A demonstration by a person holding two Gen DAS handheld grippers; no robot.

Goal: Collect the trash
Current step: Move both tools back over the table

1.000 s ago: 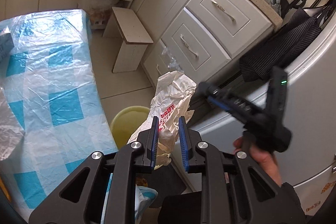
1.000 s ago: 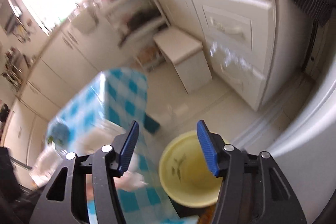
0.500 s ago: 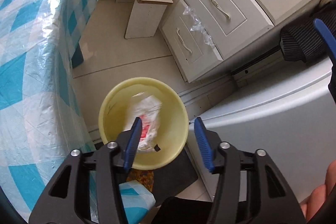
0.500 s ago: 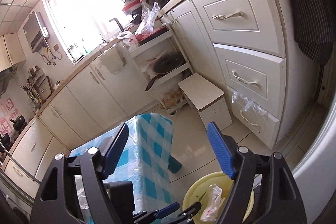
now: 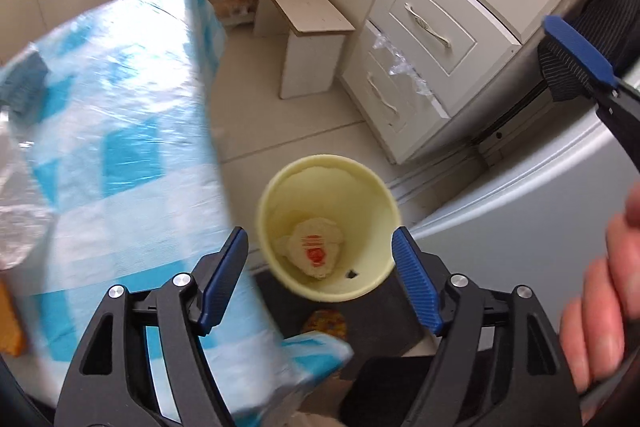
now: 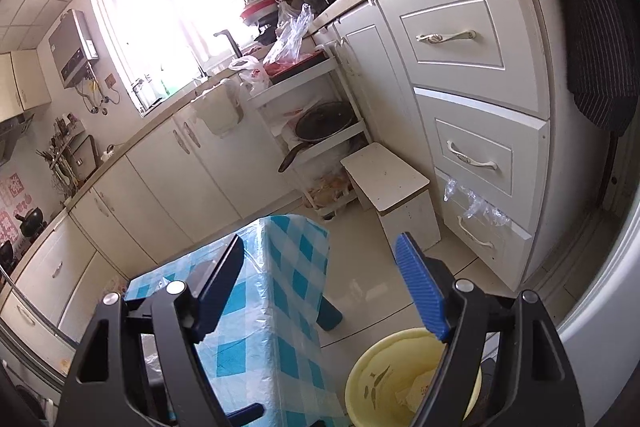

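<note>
Both tongs are spread wide and nothing is held: the left tongs (image 5: 320, 279) are poised above the yellow bin (image 5: 384, 223), the right tongs (image 6: 320, 283) are raised beside it. At 12 o'clock just beyond the left tips, the crumpled wrapper (image 5: 314, 251) is seen lying at the bin's bottom, so that drop is judged done. At 9 o'clock the checked counter (image 5: 120, 155) is found, where crinkled plastic (image 5: 18, 211) lies near its edge; a reach and grasp there is likely called for next.
</note>
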